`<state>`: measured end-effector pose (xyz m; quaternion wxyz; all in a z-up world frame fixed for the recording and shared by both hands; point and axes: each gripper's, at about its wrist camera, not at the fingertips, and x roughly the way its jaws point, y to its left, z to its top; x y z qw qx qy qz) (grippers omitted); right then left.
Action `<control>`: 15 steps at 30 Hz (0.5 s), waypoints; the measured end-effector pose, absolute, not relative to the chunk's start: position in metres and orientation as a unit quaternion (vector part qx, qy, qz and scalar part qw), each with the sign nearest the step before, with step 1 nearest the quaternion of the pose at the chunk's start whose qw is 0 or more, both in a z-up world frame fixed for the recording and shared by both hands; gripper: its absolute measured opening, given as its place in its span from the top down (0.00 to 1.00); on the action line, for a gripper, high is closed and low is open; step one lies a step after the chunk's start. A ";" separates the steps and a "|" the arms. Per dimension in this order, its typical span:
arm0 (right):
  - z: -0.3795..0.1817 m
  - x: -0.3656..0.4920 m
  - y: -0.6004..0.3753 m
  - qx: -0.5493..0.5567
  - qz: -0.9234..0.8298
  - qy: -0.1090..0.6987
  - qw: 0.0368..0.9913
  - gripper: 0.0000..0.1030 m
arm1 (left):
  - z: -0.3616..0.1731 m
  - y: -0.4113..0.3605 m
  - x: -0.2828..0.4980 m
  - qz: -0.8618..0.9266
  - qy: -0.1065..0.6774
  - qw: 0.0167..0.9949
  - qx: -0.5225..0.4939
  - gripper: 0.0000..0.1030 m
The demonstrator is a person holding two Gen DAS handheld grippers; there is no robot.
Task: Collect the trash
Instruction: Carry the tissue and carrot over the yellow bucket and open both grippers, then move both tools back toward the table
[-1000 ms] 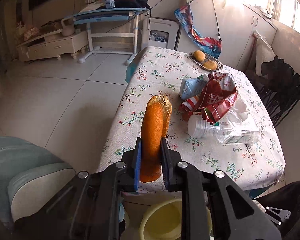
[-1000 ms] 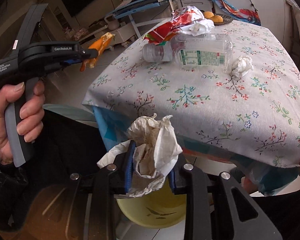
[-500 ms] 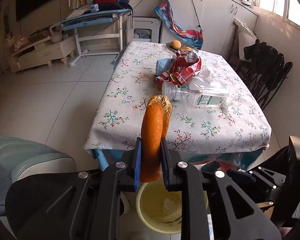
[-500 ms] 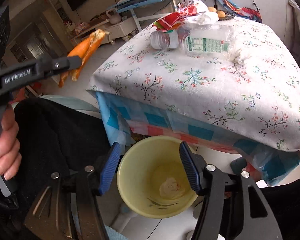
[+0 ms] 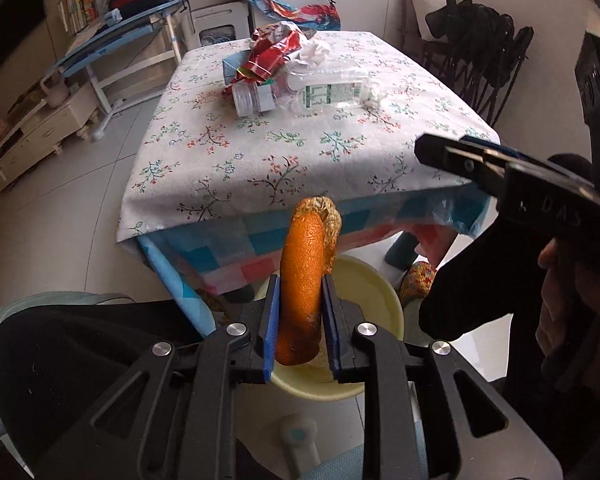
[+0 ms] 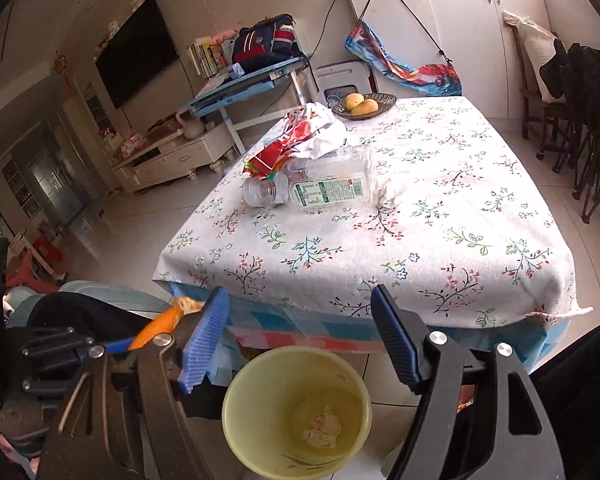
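- Just now the left gripper [image 5: 298, 320] has its blue fingers [image 5: 271, 320] clamped on a strip of orange peel [image 5: 303, 280], which stands upright between them; these fingers have eased apart slightly, yet the peel sits gripped.
- Below and behind the peel is the yellow bin [image 5: 374, 300] on the floor, close to the near edge of the surface [image 5: 300, 152].
- Seen from the right wrist, the right gripper [image 6: 300, 338] has just been opening: its fingers [image 6: 206, 336] stand wide apart with nothing between them, above the bin's mouth.
- A crumpled tissue [image 6: 322, 428] lies at the bottom of the bin [image 6: 260, 376].
- On the flowered cloth, well back from the near edge, a clear plastic bottle [image 6: 320, 188] lies on its side, touching a red wrapper [image 6: 284, 148] and another crumpled tissue [image 6: 392, 192] just beside its base.
- Farther back a dish with yellow fruit [image 6: 360, 105] sits near the far edge.
- A hand [image 5: 568, 300] grips the right gripper's handle in the left wrist view.
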<state>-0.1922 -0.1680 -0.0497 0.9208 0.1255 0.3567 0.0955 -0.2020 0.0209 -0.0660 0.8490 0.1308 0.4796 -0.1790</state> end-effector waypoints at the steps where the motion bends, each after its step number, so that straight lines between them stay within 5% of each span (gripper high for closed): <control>1: -0.049 -0.192 -0.169 0.127 0.093 0.354 0.922 0.29 | -0.070 0.017 -0.206 -0.184 0.484 0.844 0.144 0.72; 4: -0.048 -0.197 -0.175 0.130 0.087 0.347 0.925 0.29 | -0.074 0.013 -0.214 -0.176 0.481 0.843 0.164 0.48; 15: -0.048 -0.201 -0.177 0.130 0.079 0.339 0.928 0.28 | -0.036 0.027 -0.213 -0.110 0.383 0.903 0.161 0.34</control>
